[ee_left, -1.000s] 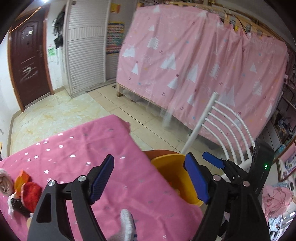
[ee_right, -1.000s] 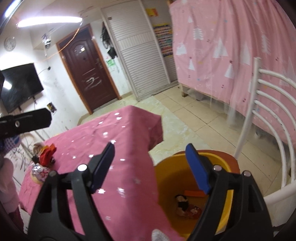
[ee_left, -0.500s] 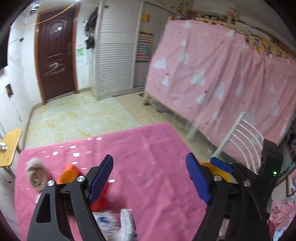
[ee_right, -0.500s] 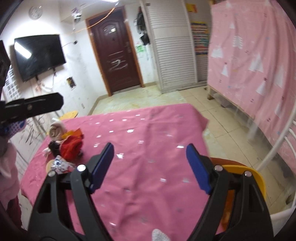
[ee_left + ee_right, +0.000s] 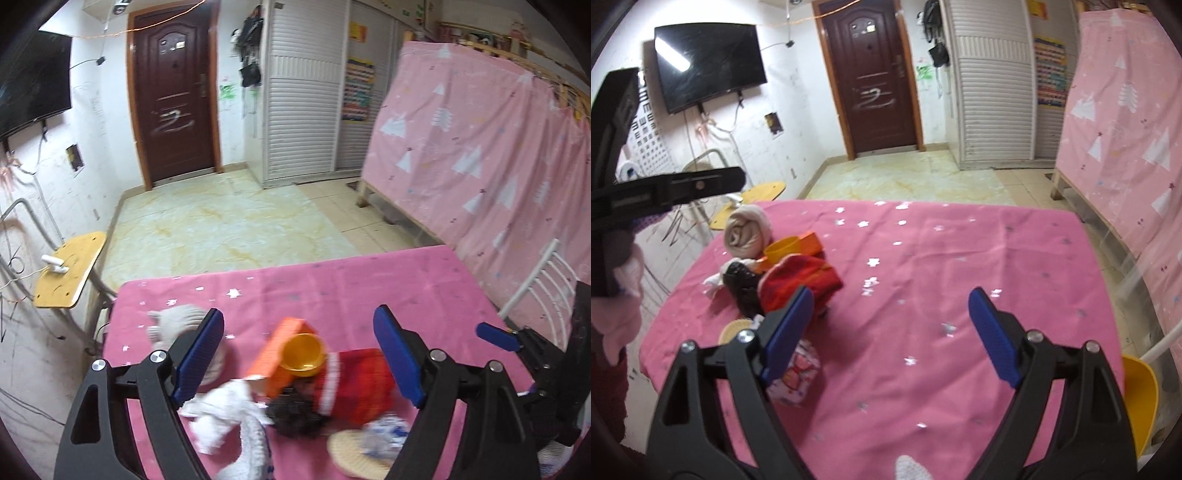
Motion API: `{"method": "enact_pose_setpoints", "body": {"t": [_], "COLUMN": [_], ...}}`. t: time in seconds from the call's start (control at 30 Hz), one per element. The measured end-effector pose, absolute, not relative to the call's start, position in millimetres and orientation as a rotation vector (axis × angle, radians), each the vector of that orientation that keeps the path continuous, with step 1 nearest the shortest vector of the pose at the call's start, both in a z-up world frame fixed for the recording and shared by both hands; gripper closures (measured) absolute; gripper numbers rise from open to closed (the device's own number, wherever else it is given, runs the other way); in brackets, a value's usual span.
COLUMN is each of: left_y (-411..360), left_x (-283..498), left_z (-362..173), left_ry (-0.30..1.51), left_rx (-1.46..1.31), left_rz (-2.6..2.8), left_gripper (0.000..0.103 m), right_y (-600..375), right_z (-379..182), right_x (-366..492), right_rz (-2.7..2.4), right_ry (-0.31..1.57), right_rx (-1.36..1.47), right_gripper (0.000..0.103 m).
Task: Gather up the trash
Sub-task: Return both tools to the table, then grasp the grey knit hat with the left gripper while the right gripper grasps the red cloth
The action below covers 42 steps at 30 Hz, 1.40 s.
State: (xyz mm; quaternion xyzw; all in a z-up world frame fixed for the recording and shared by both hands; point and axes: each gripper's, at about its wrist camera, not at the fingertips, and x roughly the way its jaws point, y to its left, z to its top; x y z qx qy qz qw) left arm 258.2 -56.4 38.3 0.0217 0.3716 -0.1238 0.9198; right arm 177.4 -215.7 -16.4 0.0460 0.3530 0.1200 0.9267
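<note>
Your left tool (image 5: pixel 298 363) is wide open and empty, nearest the trash (image 5: pixel 295 373) at the counter's (image 5: pixel 369 288) left edge.

A table under a pink star-speckled cloth (image 5: pixel 960 258) carries a small heap gathered at one end. The landmark is the red garment (image 5: pixel 801 280): touching it on the far side sit an orange box (image 5: pixel 810 242) and a yellow cup (image 5: pixel 783 249), with a beige rolled cloth (image 5: pixel 746 232) beyond them. A black clump (image 5: pixel 740 284) lies against it, a round woven mat (image 5: pixel 735 328) and a printed wrapper (image 5: pixel 798 376) nearer.
</note>
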Motion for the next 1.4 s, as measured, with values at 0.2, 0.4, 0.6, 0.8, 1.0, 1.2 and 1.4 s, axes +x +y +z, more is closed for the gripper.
{"method": "enact_pose_setpoints", "body": {"t": [0.2, 0.4, 0.6, 0.8, 1.0, 1.2, 1.4], "left_y": [-22.8, 9.0, 23.7, 24.6, 28.0, 25.7, 23.2], "left_x": [281.4, 303.5, 325.1, 336.0, 336.1, 325.8, 310.7], "left_z": [21.2, 2.7, -23.3, -50.0, -61.3, -58.4, -40.9], "left_ry": [0.788, 0.804, 0.871, 0.931, 0.949, 0.93, 0.883], "left_rx": [0.045, 0.058, 0.041, 0.016, 0.004, 0.012, 0.005], "left_rz": [-0.176, -0.074, -0.078, -0.105, -0.107, -0.092, -0.081], "left_gripper": [0.027, 0.019, 0.014, 0.014, 0.05, 0.059, 0.059], "right_y": [-188.6, -166.6, -152.5, -144.2, -143.3, -141.8, -158.0], "right_z": [-21.8, -28.8, -39.2, -45.9, -47.8, -48.1, -31.7], "right_x": [192.6, 205.5, 215.8, 221.9, 223.0, 220.1, 210.3], "right_rz": [0.31, 0.395, 0.438, 0.457, 0.451, 0.421, 0.386], "right_ry": [0.757, 0.798, 0.843, 0.874, 0.877, 0.862, 0.787], "right_rx": [0.098, 0.128, 0.14, 0.134, 0.114, 0.097, 0.104], "right_gripper": [0.019, 0.015, 0.013, 0.013, 0.022, 0.066, 0.074]}}
